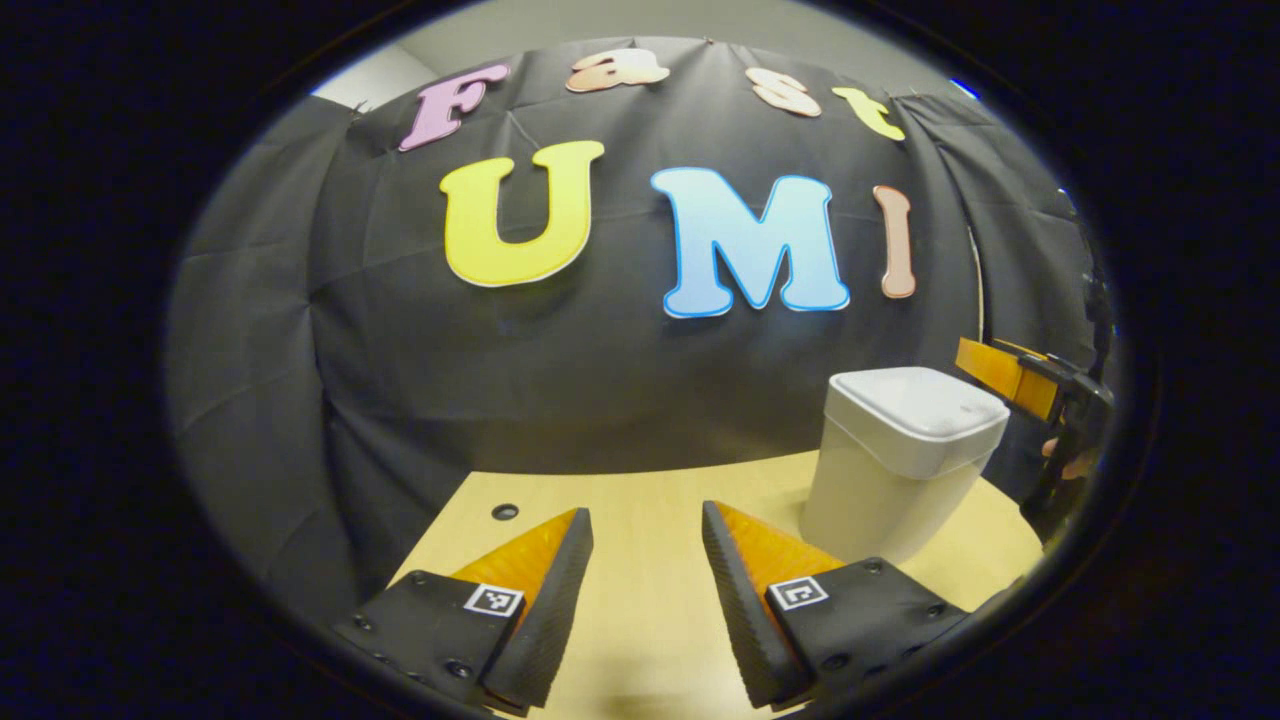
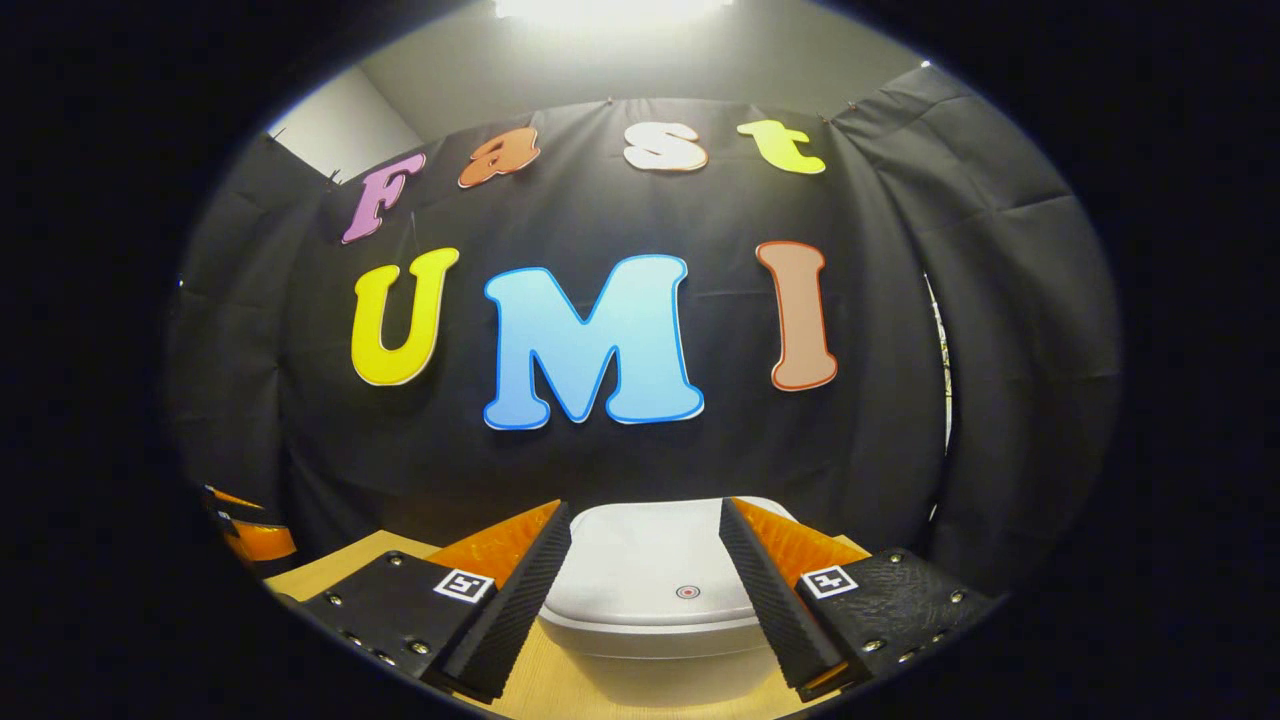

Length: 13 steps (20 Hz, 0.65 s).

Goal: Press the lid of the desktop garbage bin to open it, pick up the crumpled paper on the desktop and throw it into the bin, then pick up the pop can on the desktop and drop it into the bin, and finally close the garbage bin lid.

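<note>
With both my grippers, left (image 1: 645, 560) and right (image 2: 645, 560), wide-jawed and empty, an off-centre press on the shut bin lid (image 2: 650, 565) might tip the bin (image 1: 880, 490) over.

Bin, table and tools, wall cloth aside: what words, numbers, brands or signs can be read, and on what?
Bin lid: no words, only a small round red mark without text.
Left tool: two square coded markers, no letters.
Right tool: two square coded markers, no letters.
Table: none.
</note>
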{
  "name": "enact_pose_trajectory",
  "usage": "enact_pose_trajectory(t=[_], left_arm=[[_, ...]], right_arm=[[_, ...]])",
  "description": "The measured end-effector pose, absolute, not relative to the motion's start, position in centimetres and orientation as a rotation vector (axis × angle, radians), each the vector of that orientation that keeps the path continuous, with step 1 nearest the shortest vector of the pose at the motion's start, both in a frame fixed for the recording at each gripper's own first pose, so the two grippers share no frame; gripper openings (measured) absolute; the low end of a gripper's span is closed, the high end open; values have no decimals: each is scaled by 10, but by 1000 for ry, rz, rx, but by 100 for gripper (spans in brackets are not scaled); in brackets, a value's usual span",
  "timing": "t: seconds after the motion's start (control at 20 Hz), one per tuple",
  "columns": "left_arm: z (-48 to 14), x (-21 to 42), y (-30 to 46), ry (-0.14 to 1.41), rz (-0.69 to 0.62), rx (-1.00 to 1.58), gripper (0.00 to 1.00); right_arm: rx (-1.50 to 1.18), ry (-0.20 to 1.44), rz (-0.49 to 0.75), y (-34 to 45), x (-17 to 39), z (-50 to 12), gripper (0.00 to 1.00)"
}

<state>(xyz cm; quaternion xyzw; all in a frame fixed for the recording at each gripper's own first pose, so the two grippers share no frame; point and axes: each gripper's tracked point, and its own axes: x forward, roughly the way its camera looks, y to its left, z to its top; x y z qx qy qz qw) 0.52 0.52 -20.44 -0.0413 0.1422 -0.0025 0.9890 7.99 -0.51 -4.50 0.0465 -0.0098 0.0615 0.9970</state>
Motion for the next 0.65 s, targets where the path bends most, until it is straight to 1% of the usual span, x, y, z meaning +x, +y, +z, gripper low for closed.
enact_pose_trajectory(t=[0.1,0.15,0.2,0.25,0.3,0.45,0.65], left_arm=[[-194,2,1,264,-21,-78,75],[-188,0,0,252,-28,-74,79],[-180,0,-3,236,-38,-74,75],[-174,2,-4,221,-48,-74,75],[-169,2,-7,207,-58,-74,79],[-152,7,-19,164,-102,-55,79],[-134,11,-64,126,-206,-16,79]], right_arm=[[107,-31,129,-3,66,-34,96],[111,-31,128,-2,60,-32,92],[113,-33,125,-2,53,-29,92],[113,-35,120,-3,48,-26,96],[113,-38,113,-4,42,-23,96],[112,-50,91,-8,29,-15,96],[83,-64,64,-19,12,-8,96]])
